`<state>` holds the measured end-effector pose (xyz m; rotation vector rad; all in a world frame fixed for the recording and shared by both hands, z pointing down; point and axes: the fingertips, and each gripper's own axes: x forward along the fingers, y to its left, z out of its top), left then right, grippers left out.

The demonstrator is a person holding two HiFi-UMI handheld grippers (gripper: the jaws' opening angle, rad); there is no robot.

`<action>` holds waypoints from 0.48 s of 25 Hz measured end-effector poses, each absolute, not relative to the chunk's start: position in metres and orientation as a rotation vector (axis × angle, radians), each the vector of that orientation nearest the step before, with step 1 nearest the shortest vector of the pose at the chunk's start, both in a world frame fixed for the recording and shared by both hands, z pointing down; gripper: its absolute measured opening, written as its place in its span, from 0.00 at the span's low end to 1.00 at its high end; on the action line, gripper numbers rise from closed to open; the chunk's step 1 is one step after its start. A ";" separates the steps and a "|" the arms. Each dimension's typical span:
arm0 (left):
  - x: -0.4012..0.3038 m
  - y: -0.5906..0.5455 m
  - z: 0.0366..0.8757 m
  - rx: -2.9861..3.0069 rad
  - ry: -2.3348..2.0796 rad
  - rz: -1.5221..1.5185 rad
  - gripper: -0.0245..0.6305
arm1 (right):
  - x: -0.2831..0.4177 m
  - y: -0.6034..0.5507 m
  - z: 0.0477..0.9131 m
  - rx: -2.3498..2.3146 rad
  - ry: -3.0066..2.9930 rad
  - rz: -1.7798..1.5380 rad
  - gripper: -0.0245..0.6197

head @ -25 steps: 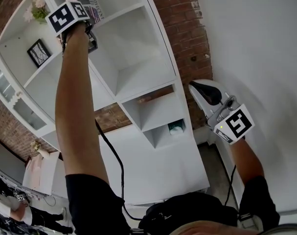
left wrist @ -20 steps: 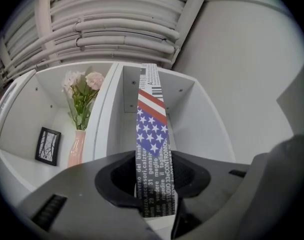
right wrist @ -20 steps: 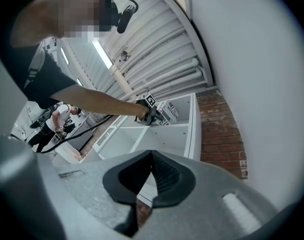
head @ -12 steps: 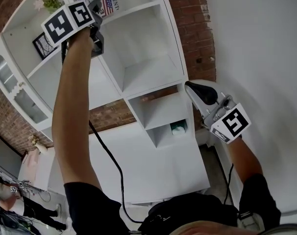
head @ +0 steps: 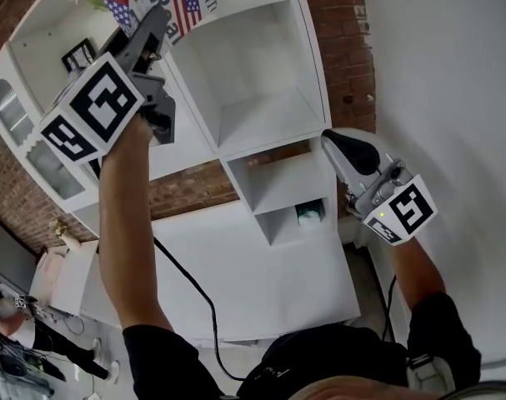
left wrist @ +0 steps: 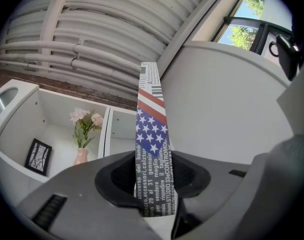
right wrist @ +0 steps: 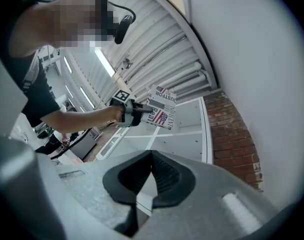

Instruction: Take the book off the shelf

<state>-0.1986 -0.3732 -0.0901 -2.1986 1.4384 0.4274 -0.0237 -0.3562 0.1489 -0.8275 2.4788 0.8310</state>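
1. At the top row of the shelf [head: 261, 115], the book [head: 173, 2] with its flag-printed cover was clamped edge-on in the left gripper [head: 150, 32]. The jaws pressed on both covers. It looked clear of its compartment, held out in front of the shelf.
2. The pull-out seemed nearly done. The next move called for bringing the book down and away from the shelf. That needed a firm grip, since it was held by one edge and could swing.
3. Beside the shelf's right edge, lower down, the right gripper [head: 329, 142] had its jaws together on nothing.
4. A vase of flowers [left wrist: 84, 131] and a framed picture [left wrist: 38, 156] stood in the shelf's left compartments. A small pale-green object [head: 309, 215] sat in a low one, and a brick wall [head: 344, 57] showed behind.
5. A cable [head: 194, 286] hung in front of the shelf's lower part and might snag; nothing else seemed to block the way.
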 end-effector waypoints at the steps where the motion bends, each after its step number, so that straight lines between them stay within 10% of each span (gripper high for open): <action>1: -0.200 -0.364 -0.081 -2.202 1.418 0.440 0.27 | -0.025 -0.356 0.151 -0.823 2.480 0.817 0.04; 12: -0.228 -0.296 0.074 -2.251 1.335 0.546 0.27 | -0.053 -0.346 0.199 -0.810 2.527 0.752 0.04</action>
